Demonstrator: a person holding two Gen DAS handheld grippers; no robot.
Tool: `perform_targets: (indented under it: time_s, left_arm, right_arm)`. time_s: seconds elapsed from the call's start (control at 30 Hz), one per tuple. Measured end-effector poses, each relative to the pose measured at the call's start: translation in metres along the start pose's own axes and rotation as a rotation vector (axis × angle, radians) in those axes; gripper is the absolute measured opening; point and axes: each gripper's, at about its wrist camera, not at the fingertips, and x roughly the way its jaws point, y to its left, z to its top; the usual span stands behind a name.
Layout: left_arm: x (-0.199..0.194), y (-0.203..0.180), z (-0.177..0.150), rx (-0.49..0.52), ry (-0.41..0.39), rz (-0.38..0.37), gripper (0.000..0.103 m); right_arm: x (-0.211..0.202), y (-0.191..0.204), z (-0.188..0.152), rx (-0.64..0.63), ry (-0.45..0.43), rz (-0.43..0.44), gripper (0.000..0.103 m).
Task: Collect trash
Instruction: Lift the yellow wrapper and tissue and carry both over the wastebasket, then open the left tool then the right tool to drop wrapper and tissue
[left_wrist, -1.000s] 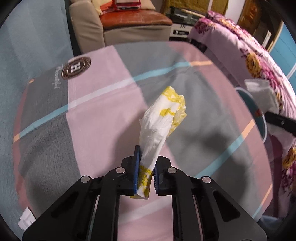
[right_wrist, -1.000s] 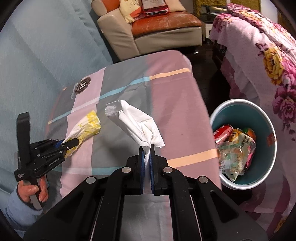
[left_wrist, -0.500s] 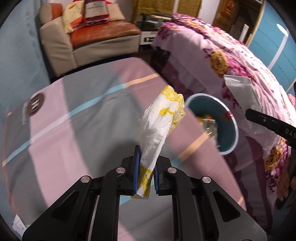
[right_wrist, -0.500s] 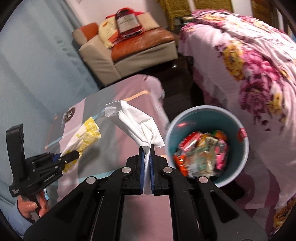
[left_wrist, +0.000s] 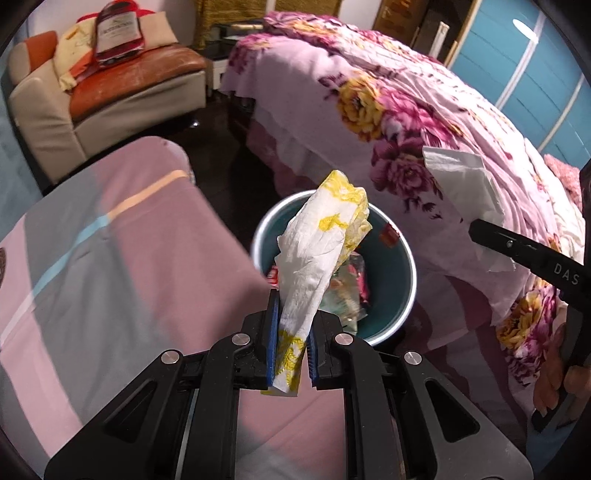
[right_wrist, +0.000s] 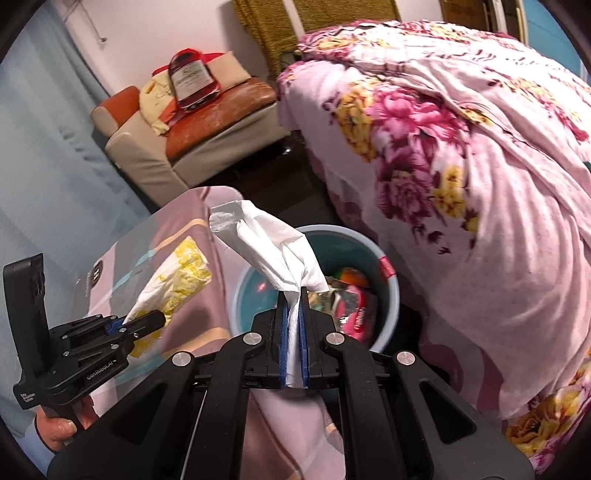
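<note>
While left claw (left_wrist: 290, 354) pinches yellow-stained tissue (left_wrist: 321, 251) | right claw (right_wrist: 293, 343) clamps crumpled white tissue (right_wrist: 266, 251)

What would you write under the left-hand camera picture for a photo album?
Left gripper pinching a yellow-stained tissue above a teal trash bin, beside a flowered bedspread.

Crinkled paper tissue (right_wrist: 273, 254); smooth plastic bin (left_wrist: 402, 295); matt floral cloth bedspread (right_wrist: 480, 166).
</note>
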Motion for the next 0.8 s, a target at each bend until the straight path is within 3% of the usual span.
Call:
perform_targets:
  time_s: [0.5,0.57,0.6,0.67,0.8]
  left_arm:
    - [0.038,-0.014,0.018,0.017,0.039,-0.039,0.018]
    - [0.04,-0.012,0.02,0.013,0.04,-0.039,0.035]
    - [0.041,-0.011,0.02,0.01,0.037,-0.03,0.057]
    - [0.038,-0.009,0.019,0.007,0.008,-0.002,0.081]
    - [0.035,-0.002,0.02,-0.007,-0.002,0.017,0.092]
  right_arm:
    - [0.017,-0.022,0.01,0.021,0.016,-0.048,0.005]
    - [0.019,-0.022,0.011,0.021,0.017,-0.053,0.005]
    - [0.02,-0.022,0.012,0.021,0.018,-0.058,0.005]
    - [0.021,-0.022,0.013,0.02,0.021,-0.062,0.005]
    - [0.024,-0.019,0.014,0.016,0.028,-0.072,0.005]
